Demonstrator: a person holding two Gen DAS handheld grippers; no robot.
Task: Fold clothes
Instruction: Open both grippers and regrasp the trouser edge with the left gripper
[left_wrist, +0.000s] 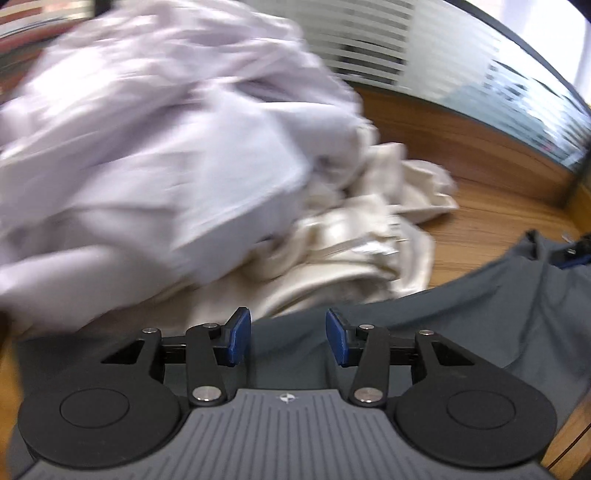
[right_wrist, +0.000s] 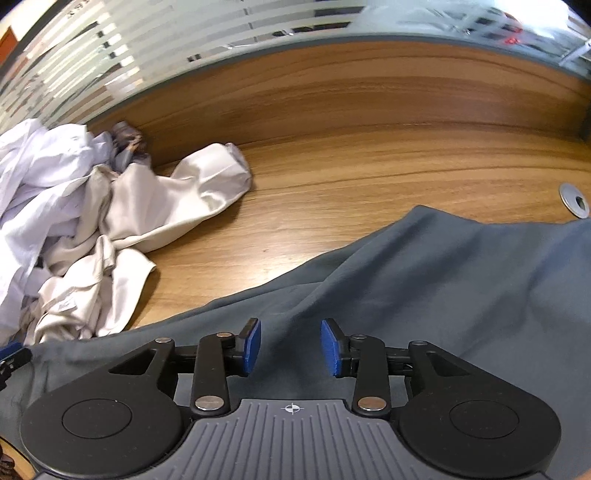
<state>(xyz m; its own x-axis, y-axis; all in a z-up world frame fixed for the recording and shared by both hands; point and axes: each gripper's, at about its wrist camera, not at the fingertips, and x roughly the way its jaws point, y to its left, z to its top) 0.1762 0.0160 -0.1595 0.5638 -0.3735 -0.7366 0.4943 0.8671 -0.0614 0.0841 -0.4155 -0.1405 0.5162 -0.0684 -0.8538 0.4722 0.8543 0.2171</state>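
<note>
A dark grey garment (left_wrist: 461, 314) lies spread on the wooden table (left_wrist: 480, 206); it also shows in the right wrist view (right_wrist: 443, 288). My left gripper (left_wrist: 288, 338) is open and empty just above its left part. My right gripper (right_wrist: 290, 347) is open and empty above a ridge of the same cloth. A pile of crumpled clothes sits to the left: a pale lilac garment (left_wrist: 166, 147), blurred, on top of a cream one (left_wrist: 351, 240). Both show in the right wrist view, lilac (right_wrist: 40, 177) and cream (right_wrist: 166, 199).
A frosted striped glass partition (right_wrist: 221, 33) runs along the table's far edge behind a raised wooden board (right_wrist: 369, 92). A metal cable grommet (right_wrist: 574, 201) sits in the table at the right. The other gripper's tip (right_wrist: 11, 356) shows at the left edge.
</note>
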